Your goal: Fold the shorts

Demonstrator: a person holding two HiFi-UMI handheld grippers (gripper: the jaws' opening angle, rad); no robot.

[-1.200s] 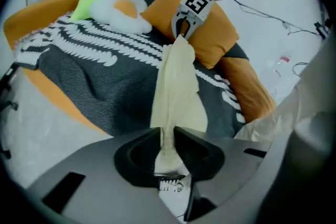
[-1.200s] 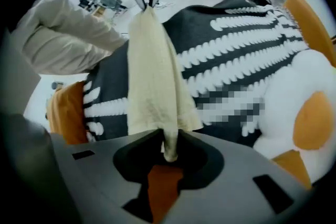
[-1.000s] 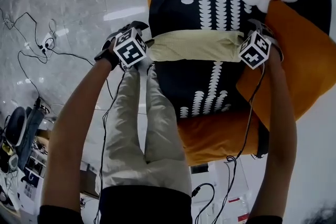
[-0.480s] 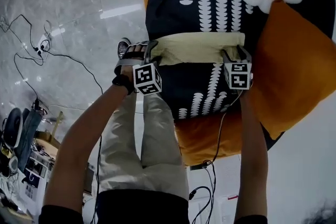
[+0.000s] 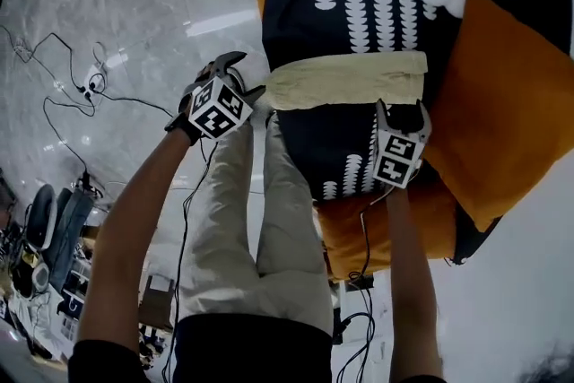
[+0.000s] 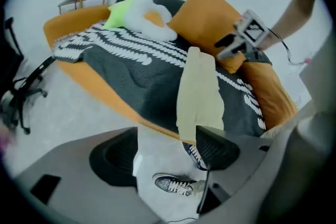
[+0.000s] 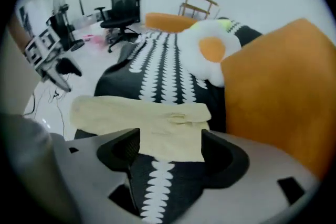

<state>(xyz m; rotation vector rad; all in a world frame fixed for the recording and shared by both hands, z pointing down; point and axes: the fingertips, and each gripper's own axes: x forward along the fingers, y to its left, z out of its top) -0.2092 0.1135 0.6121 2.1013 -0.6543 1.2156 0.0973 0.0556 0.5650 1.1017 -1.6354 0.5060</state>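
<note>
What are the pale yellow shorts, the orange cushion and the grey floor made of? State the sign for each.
Pale yellow folded shorts: thin matt cloth, likely cotton; lies flat with soft creases.
Large orange cushion: matt fabric, apparently padded; bulges smoothly.
Grey floor: polished stone or tile; veining and a bright reflection.

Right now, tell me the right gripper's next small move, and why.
Probably ease the right gripper forward onto the near end of the shorts and close. Its fingers have just been opening and stand apart, nothing pinched. The shorts lie as a long flat strip on the blanket, that end just ahead of the fingers, ready for the next fold.
</note>
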